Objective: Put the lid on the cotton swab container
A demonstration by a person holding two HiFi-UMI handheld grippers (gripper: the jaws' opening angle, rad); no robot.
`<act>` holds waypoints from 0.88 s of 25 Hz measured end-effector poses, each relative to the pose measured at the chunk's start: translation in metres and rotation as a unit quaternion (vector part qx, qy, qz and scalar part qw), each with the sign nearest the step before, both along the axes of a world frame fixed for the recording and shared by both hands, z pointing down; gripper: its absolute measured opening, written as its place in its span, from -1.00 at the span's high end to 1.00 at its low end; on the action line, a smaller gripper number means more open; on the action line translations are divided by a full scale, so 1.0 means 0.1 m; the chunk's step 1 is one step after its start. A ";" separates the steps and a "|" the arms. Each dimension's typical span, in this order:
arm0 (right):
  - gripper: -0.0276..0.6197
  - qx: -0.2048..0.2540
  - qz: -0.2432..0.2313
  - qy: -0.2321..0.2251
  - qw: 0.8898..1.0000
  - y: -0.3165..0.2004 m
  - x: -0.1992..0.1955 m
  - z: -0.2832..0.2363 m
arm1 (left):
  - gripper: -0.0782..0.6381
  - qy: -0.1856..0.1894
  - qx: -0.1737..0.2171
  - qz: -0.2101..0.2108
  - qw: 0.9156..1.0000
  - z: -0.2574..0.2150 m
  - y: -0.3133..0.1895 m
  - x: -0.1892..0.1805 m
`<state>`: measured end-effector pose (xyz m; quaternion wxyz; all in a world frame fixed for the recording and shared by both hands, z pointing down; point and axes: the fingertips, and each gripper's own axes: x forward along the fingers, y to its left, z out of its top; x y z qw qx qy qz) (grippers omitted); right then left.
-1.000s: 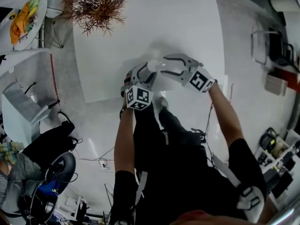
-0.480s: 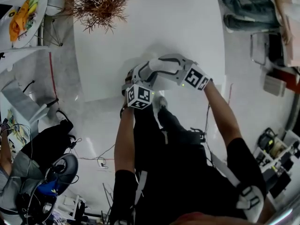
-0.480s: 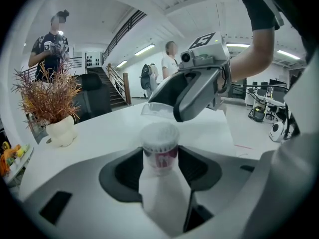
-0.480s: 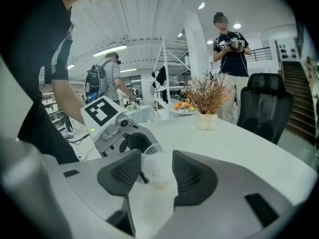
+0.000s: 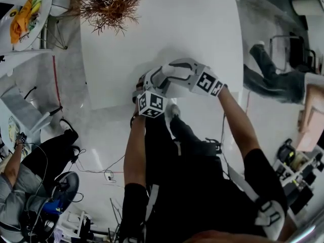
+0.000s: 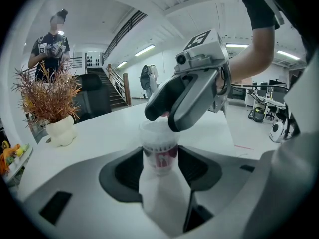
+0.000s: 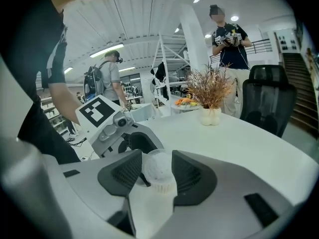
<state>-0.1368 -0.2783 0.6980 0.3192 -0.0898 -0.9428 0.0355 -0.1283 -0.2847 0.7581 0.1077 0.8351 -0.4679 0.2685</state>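
Observation:
The cotton swab container point(image 6: 159, 151), a clear tub with a red label, stands upright between the jaws of my left gripper point(image 6: 159, 167), which is shut on it. My right gripper point(image 6: 162, 119) reaches in from the upper right, its fingertips right over the container's mouth. In the right gripper view the round whitish lid point(image 7: 159, 171) sits between the pads of my right gripper point(image 7: 158, 177), whose jaws are closing on it. In the head view the two grippers point(image 5: 154, 81) point(image 5: 172, 71) meet over the near edge of the white table point(image 5: 192, 29), hiding container and lid.
A dried plant in a white vase point(image 5: 106, 6) stands at the table's far left corner. A person point(image 7: 228, 49) stands beyond it, next to a black chair point(image 7: 269, 98). Another person point(image 5: 288, 87) is on the floor side at right.
My right gripper has shifted slightly left, closing in over the left gripper's tips; the whitish lid seen between them earlier is now covered. The left gripper stays put.

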 end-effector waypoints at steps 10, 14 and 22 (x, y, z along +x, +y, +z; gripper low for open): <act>0.40 0.019 0.004 0.016 1.000 -0.01 -0.03 0.03 | 0.16 0.002 -0.003 0.002 1.000 0.01 0.00 0.00; 0.41 0.020 0.016 0.005 1.000 -0.02 -0.05 0.06 | 0.16 0.001 -0.007 0.004 1.000 0.02 0.00 0.00; 0.41 0.031 0.030 0.025 0.999 -0.01 -0.07 0.11 | 0.16 0.000 -0.009 0.001 1.000 0.03 0.00 0.01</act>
